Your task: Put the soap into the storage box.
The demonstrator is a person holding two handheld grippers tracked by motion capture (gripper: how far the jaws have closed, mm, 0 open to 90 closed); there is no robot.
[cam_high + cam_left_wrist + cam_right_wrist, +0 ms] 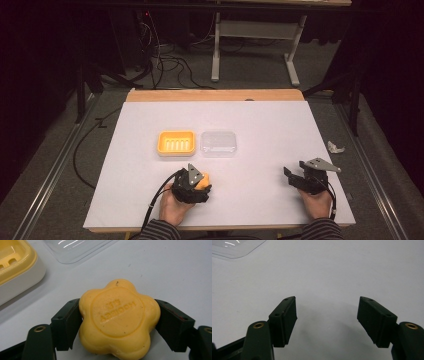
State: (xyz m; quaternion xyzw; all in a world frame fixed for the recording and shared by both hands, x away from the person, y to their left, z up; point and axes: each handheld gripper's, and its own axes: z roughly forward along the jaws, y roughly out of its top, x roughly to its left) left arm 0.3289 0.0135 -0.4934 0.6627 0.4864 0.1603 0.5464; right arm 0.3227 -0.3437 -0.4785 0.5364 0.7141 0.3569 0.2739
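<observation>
White-covered table (pixel 260 125), wooden edge along its far side.

At about 11 o'clock from the table's middle, a yellow soap dish (pixel 176 143), slotted inside, resting flat on the white surface. Just beside it toward 3 o'clock, a clear plastic lid (pixel 218 143), also flat, close to the dish; touching or not, hard to tell. Toward 7 o'clock, near the front edge, a yellow flower-shaped soap bar (pixel 202 180) with embossed lettering, seemingly low on the surface; contact underneath hard to tell. Off the table at 3 o'clock, a crumpled white scrap (pixel 335 147) on the grey floor.
</observation>
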